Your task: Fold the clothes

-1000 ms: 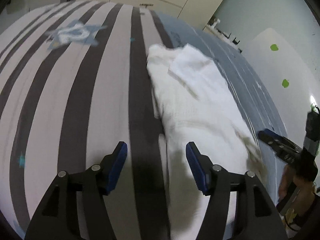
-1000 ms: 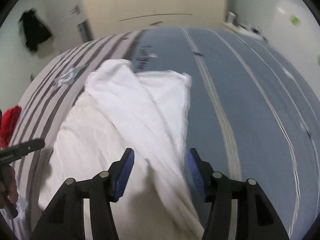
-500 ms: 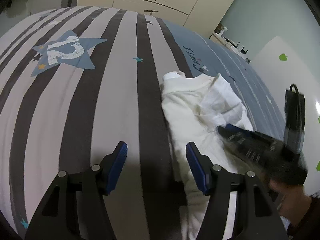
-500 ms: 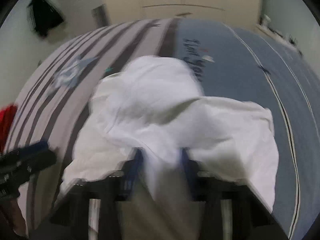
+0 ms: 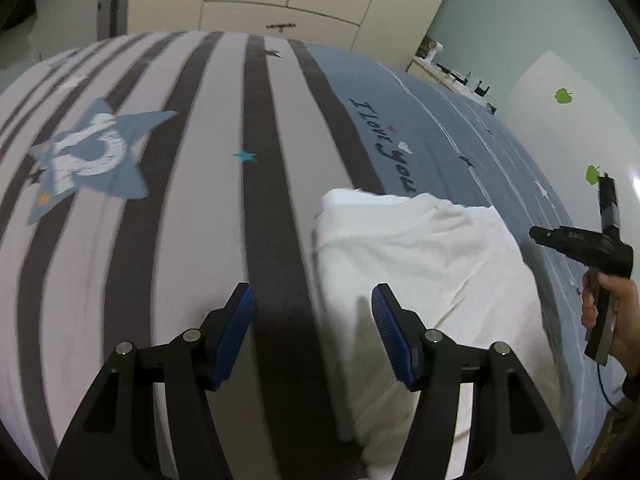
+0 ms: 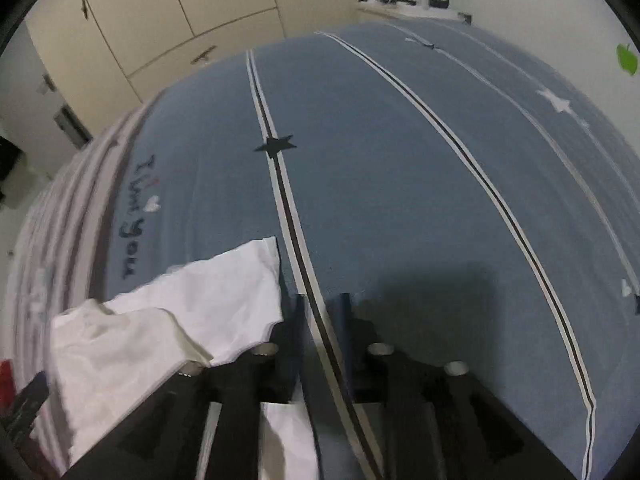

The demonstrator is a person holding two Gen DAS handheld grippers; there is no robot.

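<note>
On the wide bed cover (image 5: 192,264), which is striped in grey and pale bands on one side and plain blue with thin lines on the other, a white garment (image 5: 424,264) is laid in a loosely folded heap. It is placed across the border of the two parts, just below the dark writing (image 5: 384,148) printed on the blue cloth. A blue star with a white number (image 5: 88,156) is seen well apart from it on the stripes. Cream cupboards (image 6: 168,20) are seen behind the bed.

The left gripper (image 5: 314,334) is held over the stripes with its jaws spread, and nothing is between them; the garment's edge is just beside its right finger. The right gripper (image 6: 322,304) is held over the blue cloth beside the garment. Its jaws have just been opening, only a narrow gap is seen, and no cloth is pinched.
</note>
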